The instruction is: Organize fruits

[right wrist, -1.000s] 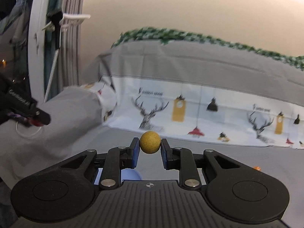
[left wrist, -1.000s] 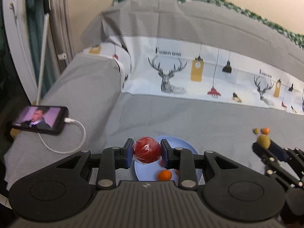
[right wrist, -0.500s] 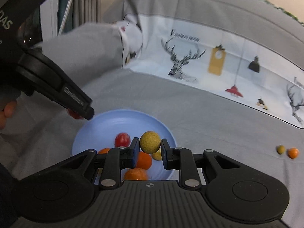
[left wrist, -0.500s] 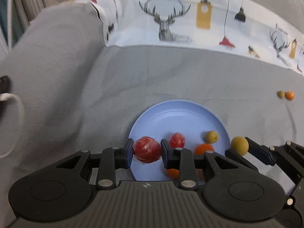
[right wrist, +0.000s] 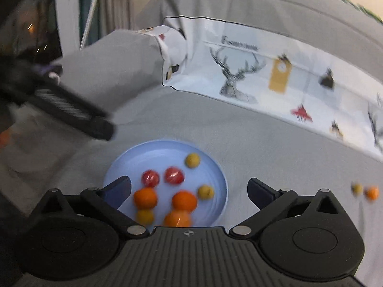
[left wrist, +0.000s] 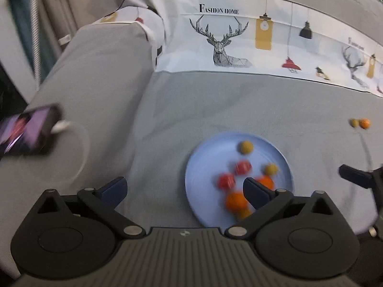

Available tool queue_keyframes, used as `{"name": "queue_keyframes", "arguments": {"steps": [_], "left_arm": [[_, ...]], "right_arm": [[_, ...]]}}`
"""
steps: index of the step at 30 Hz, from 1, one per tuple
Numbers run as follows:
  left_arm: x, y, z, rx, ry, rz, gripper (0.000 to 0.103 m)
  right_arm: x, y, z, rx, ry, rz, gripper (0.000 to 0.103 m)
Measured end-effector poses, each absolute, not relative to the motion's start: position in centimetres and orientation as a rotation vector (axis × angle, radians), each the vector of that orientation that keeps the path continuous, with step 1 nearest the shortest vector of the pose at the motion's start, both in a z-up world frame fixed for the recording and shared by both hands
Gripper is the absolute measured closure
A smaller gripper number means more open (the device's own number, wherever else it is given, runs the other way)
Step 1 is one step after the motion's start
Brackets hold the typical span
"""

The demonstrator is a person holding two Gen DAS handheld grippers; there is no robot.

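A light blue plate [left wrist: 205, 157] [right wrist: 134, 157] lies on the grey bed sheet and holds several small fruits: red ones [right wrist: 174, 175], orange ones [right wrist: 184, 200] and yellow-green ones [right wrist: 192, 160]. My left gripper [left wrist: 184, 187] is open and empty, just left of and above the plate. My right gripper [right wrist: 189, 186] is open and empty over the plate's near side. A yellow-green fruit [left wrist: 353, 122] and an orange fruit [left wrist: 364, 123] lie together on the sheet to the right, also in the right wrist view [right wrist: 371, 192].
A phone [left wrist: 26, 129] with a white cable lies at the left on the grey cover. A printed deer-pattern sheet [left wrist: 229, 43] runs across the back. The other gripper shows at the right edge [left wrist: 359, 177] and at the left [right wrist: 71, 112].
Both grippers have opened and let go: the red fruit and the yellow-green fruit now lie in the plate. Both grippers have pulled back from it.
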State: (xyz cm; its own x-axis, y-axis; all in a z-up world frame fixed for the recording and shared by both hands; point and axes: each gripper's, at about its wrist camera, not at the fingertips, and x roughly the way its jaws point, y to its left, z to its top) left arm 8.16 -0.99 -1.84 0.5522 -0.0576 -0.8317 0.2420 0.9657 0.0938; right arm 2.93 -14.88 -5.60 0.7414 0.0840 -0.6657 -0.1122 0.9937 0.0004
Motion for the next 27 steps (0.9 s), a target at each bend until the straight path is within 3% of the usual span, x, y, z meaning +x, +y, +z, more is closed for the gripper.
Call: {"name": "queue_keyframes", "arguments": {"steps": [12, 27], "left_arm": [[-4.0, -1.6, 2.1, 0.237, 0.891, -0.154, 0.000], [-6.1, -1.7, 3.3, 0.209, 0.825, -0.133, 0.000]], "right_arm": [[-7.1, -15.2, -2.0, 0.000, 0.625, 0.010, 0.001], [-11.4, -15.1, 0.9, -0.057, 0.521, 0.004, 0.001]]}}
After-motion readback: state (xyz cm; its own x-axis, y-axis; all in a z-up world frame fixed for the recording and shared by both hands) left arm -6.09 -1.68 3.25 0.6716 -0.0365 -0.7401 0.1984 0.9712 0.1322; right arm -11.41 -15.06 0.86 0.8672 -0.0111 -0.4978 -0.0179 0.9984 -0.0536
